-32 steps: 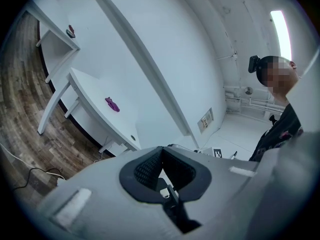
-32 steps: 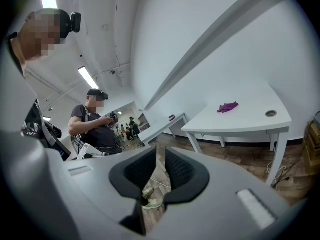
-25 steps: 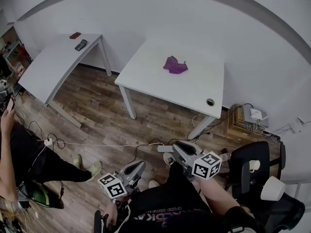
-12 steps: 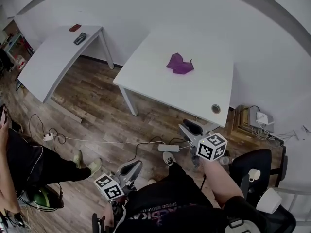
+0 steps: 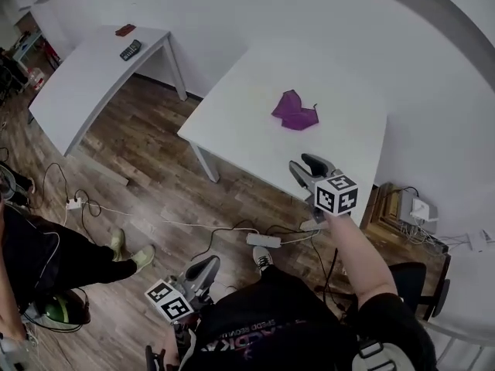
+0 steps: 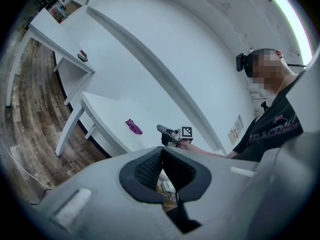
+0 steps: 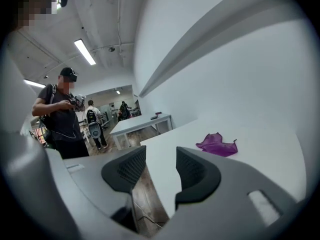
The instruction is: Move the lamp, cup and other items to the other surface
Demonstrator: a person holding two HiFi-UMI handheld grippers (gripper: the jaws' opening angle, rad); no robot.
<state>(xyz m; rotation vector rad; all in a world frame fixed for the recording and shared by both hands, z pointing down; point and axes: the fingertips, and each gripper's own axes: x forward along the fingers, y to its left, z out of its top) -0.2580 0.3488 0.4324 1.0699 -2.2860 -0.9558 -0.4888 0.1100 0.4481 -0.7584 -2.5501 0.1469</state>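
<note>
Reaches the right gripper (image 5: 308,166) forward on an extended arm (image 5: 352,246) over the near edge of the bench (image 5: 232,122), jaws opening, empty, short of the purple cloth (image 5: 295,111) lying mid-bench. Holds the left gripper (image 5: 203,267) low and close in, jaws together.

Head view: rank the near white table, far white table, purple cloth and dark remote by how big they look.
1. near white table
2. far white table, farther off, so its true size is unsure
3. purple cloth
4. dark remote, also far from the camera
</note>
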